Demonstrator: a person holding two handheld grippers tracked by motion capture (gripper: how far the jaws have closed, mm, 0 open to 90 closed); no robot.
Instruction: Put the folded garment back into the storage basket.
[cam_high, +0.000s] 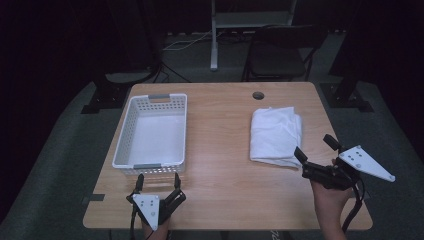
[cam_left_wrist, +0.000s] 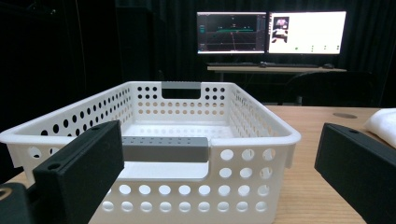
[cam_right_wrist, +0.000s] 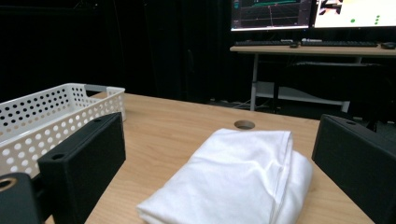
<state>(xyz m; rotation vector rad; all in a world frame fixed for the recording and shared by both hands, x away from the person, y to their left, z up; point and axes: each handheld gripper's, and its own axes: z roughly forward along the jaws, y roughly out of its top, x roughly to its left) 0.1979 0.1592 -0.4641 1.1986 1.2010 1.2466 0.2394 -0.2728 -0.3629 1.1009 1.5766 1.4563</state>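
Item: folded white cloth (cam_high: 276, 136), soft, light, floppy (layers may slip), best pinched at its near folded edge; my right gripper (cam_high: 316, 156) gapes wide, empty.

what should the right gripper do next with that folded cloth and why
Probably ease the right gripper forward so its open jaws straddle the near edge of the folded white cloth, then close. The cloth lies flat and unheld just ahead of it, and the white basket stands empty across the table.
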